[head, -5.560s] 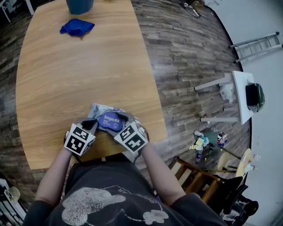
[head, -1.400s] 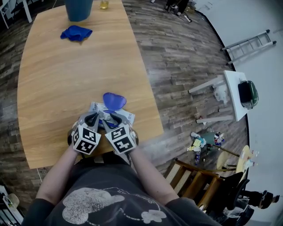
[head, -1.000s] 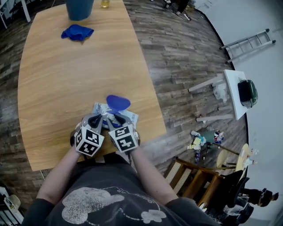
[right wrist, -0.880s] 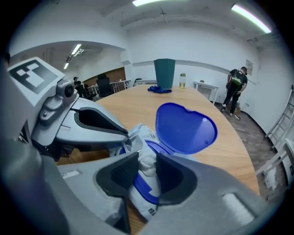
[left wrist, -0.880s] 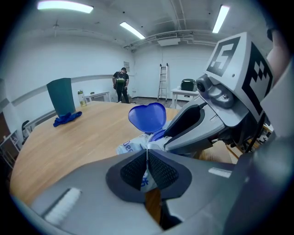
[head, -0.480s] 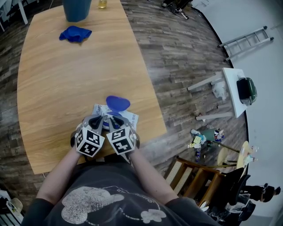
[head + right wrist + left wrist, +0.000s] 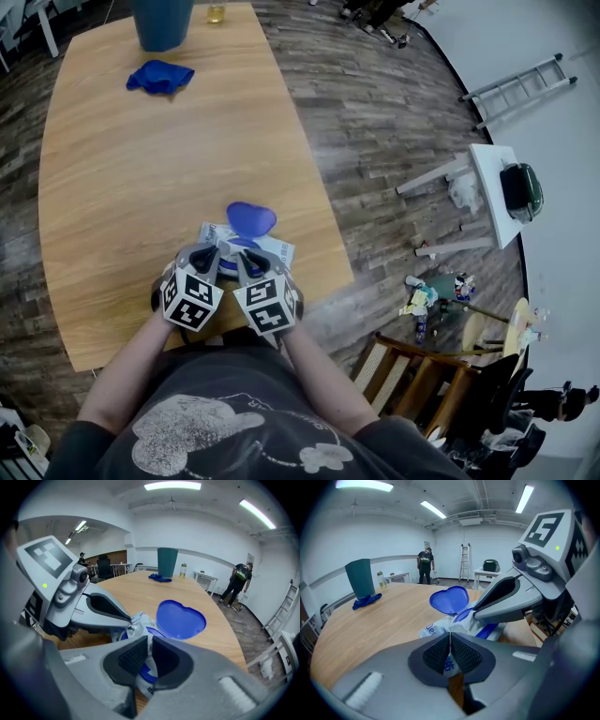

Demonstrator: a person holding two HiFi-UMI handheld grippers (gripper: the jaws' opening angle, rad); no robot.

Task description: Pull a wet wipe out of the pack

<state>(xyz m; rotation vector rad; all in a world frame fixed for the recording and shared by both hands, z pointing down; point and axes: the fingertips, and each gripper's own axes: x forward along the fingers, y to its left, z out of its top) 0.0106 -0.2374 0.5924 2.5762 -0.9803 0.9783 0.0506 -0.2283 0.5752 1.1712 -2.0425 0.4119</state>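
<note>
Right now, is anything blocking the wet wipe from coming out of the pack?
Nothing visible. The blue lid stands flipped open behind the opening. The right claw has just closed on a white sheet there; the left claw grips the pack's edge.

Your head view looks steeply down on the table's (image 7: 141, 169) near edge. Both gripper views face across it, sharing the pack (image 7: 432, 629).

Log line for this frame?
blue heart-shaped lid open | left claw shut on white wipe pack | right claw just closed on white wet wipe
</note>
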